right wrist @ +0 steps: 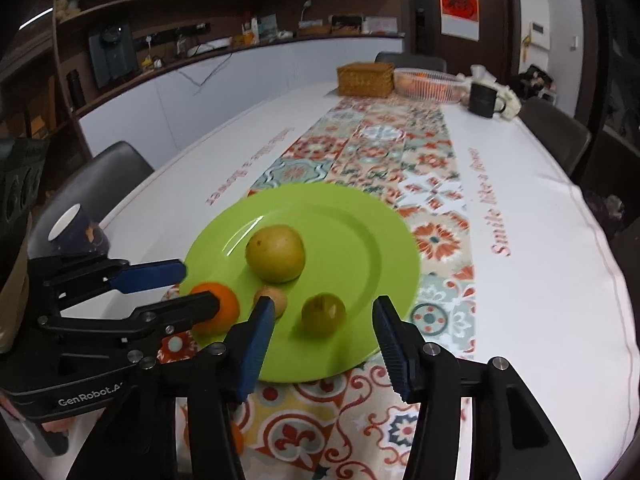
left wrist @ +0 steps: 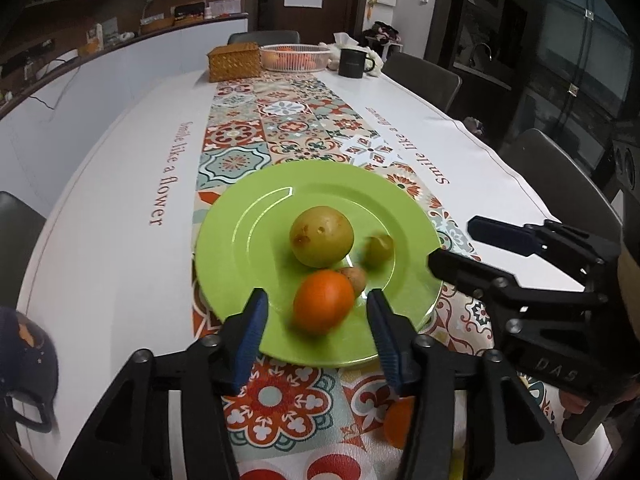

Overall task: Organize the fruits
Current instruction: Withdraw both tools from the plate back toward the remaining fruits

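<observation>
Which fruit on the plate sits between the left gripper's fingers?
The orange, the only orange-coloured fruit on the green plate; the others are yellow-green or brown and lie farther from the left gripper.

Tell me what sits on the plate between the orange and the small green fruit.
A small brown fruit lies between the orange and the small green fruit on the green plate, touching the orange. The right wrist view shows it best.
</observation>
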`<state>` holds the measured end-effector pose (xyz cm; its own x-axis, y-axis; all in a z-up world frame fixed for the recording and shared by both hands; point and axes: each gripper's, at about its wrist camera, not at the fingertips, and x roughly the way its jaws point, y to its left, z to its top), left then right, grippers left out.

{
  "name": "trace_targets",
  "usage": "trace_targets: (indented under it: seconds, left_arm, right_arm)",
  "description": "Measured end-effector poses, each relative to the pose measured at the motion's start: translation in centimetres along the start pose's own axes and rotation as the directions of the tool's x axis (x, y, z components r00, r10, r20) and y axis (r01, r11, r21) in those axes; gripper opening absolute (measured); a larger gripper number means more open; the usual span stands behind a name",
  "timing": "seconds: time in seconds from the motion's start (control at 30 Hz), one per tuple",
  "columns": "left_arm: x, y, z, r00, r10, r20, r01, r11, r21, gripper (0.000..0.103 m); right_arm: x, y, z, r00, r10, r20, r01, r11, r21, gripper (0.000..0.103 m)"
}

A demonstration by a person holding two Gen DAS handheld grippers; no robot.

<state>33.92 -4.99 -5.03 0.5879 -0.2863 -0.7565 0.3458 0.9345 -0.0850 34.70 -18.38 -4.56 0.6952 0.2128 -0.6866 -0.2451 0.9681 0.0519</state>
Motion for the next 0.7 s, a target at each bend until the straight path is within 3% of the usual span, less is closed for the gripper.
trace_targets:
  seconds: [0.13,0.7]
  left_arm:
    - [-1.4,-0.1,-0.5,0.999,0.028,0.018,-0.028,1.000,-0.005,0.057]
    - [-12.0,-2.1,-3.7,0.979,0.109,0.174,-0.105,0.994,-0.036,0.081]
  right_arm:
    - [-1.7,0.1,-0.2,1.000,-0.011,0.026,0.011,1.000,0.005,0.053]
    - [-11.5,2.6,-2.3,0.984,-0.048,0.172,0.053,0.998,-0.021,0.075]
